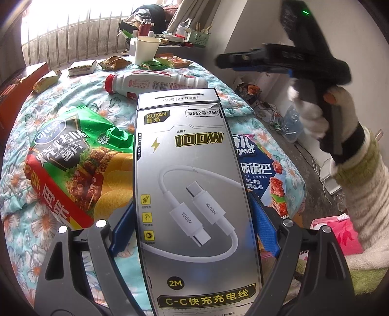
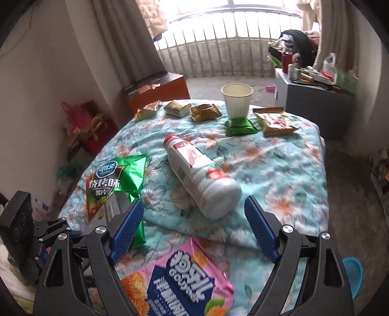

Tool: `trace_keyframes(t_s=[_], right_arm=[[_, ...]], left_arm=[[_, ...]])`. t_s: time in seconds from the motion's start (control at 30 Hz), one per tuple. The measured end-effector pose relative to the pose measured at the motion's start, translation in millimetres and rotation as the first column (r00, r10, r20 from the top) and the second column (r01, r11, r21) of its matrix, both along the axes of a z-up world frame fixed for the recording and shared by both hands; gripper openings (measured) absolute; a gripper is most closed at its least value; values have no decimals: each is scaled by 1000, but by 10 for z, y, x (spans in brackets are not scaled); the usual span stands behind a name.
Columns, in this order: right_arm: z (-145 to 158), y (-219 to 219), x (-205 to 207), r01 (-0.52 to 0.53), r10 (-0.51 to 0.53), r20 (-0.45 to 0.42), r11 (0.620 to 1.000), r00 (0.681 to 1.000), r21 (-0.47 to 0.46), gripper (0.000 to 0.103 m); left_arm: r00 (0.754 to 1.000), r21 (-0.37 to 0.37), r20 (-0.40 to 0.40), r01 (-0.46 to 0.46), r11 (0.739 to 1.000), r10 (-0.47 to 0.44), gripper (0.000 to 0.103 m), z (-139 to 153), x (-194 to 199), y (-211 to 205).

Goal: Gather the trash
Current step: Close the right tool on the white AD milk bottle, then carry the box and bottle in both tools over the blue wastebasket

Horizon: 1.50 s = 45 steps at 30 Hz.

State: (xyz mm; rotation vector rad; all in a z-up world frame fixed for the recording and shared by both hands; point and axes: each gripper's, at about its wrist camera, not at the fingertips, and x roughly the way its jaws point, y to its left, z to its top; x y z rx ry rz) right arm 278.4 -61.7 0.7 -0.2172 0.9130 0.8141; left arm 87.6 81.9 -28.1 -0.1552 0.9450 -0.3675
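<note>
Lying on bed: 1 bottle (image 2: 199, 175), 1 cup (image 2: 236, 99), 5 small wrappers (image 2: 240, 126).

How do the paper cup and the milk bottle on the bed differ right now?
The paper cup stands upright and open-topped; the milk bottle lies on its side, capped in red. The cup is plain cream; the bottle carries a printed label. The cup sits farther back. Both rest on the floral quilt.

Daylight from blown-out window (image 2: 231, 14) at top; fisheye edges bent, dark corners; slight motion blur in right view.
</note>
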Motion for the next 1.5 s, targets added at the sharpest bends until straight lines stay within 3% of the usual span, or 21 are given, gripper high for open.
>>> trace_keyframes(t_s=[0.23, 0.37, 0.53, 0.63, 0.7, 0.8, 0.9, 1.0, 1.1, 1.3, 1.37, 1.5], right_arm=[[-428, 845, 699, -119, 100, -101, 972, 990, -204, 82], [-624, 1060, 802, -169, 135, -136, 944, 982, -285, 82], [-701, 1144, 774, -187, 144, -170, 942, 975, -278, 80], [-738, 1142, 721, -200, 150, -204, 947, 967, -251, 67], [-712, 1117, 697, -175, 131, -181, 952, 975, -250, 67], [-616, 966, 728, -98, 63, -171, 973, 983, -209, 66], [-400, 646, 725, 15, -31, -162, 995, 986, -99, 66], [-170, 244, 616, 152, -149, -139, 988, 979, 10, 65], [1, -222, 380, 269, -249, -141, 951, 958, 153, 65], [63, -1127, -310, 475, -437, -187, 799, 880, 369, 65], [41, -1389, -529, 514, -474, -204, 751, 857, 415, 65], [-46, -1739, -908, 563, -530, -209, 696, 822, 446, 65]], left_arm=[[1000, -36, -18, -26, 999, 25, 81, -67, -15, 202], [999, -48, -22, -38, 998, 37, 81, -91, -9, 279], [999, -53, -21, -42, 998, 41, 81, -101, 24, 293], [999, -54, -16, -43, 998, 43, 81, -90, 27, 289], [999, -54, -11, -44, 998, 44, 81, -76, 26, 286], [999, -49, -5, -47, 998, 47, 81, -54, 28, 297], [999, -48, 4, -51, 998, 51, 81, -16, 28, 303], [998, -42, 18, -53, 998, 54, 81, 37, 33, 292], [998, -49, 37, -50, 998, 52, 81, 98, 36, 277], [997, -57, 75, -19, 998, 23, 81, 242, 78, 190], [997, -47, 80, -7, 999, 11, 81, 293, 96, 145], [995, -28, 96, 14, 1000, -11, 81, 401, 115, 27]])
